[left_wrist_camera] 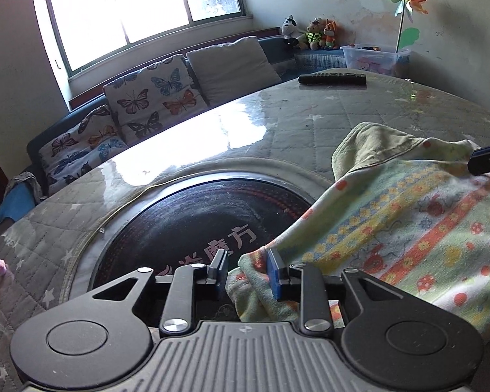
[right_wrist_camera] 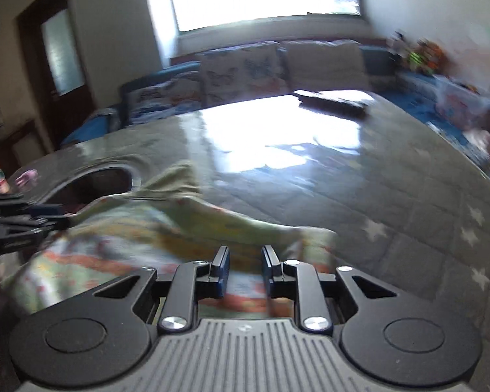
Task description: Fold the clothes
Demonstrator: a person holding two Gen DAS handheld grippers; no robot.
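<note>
A small patterned garment [left_wrist_camera: 408, 215], pale green with orange, yellow and red prints, lies on the grey quilted table cover [left_wrist_camera: 212, 124]. My left gripper [left_wrist_camera: 246, 272] is open at the garment's near left corner, and a fold of cloth lies between its jaws. The right gripper's tip [left_wrist_camera: 488, 160] shows at the garment's far right edge. In the blurred right wrist view, my right gripper [right_wrist_camera: 245, 269] is open just above the garment [right_wrist_camera: 147, 238], with the left gripper [right_wrist_camera: 26, 222] at its left edge.
A round black heater plate [left_wrist_camera: 186, 228] with printed characters is set in the table under the garment's left part. A black remote [left_wrist_camera: 331, 79] lies at the far table edge. A sofa with butterfly cushions [left_wrist_camera: 150, 94], plush toys [left_wrist_camera: 310, 34] and a plastic box [left_wrist_camera: 372, 55] stand beyond.
</note>
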